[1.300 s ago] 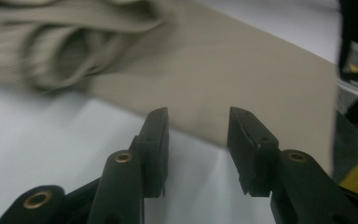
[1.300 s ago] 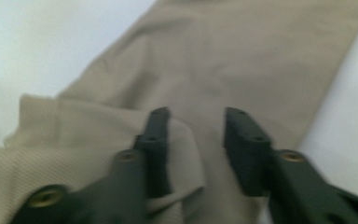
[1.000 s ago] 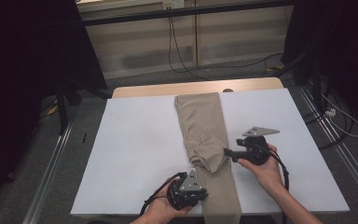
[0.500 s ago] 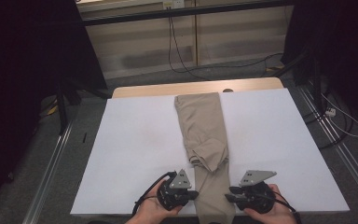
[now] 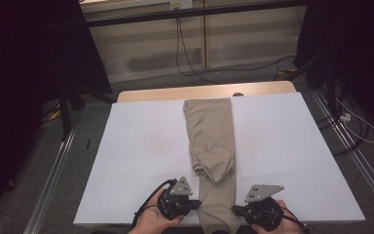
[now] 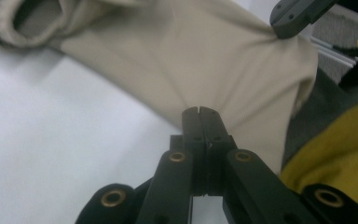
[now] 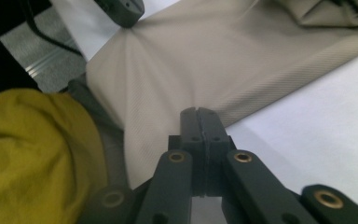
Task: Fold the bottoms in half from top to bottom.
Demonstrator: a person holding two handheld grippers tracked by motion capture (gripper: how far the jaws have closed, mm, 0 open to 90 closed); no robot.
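Beige trousers (image 5: 209,131) lie lengthwise down the middle of the white table (image 5: 141,146), with a rumpled fold halfway along and the near end hanging over the front edge. My left gripper (image 5: 198,204) is shut on the trousers' left edge near the front; in the left gripper view the cloth (image 6: 205,60) puckers toward the pinched jaws (image 6: 199,109). My right gripper (image 5: 233,209) has just been closing and is now shut on the right edge, with the cloth (image 7: 205,60) creased toward its tips (image 7: 198,111).
A wooden strip (image 5: 175,93) borders the table's far edge. Cables (image 5: 185,53) trail over the floor beyond it. Metal rails (image 5: 53,170) run along both sides. The person's yellow clothing (image 7: 28,154) is close behind the near end of the trousers.
My right gripper has come from beside the rumpled fold down to the front edge and shut on the trousers' right edge. The left gripper has stayed where it was.
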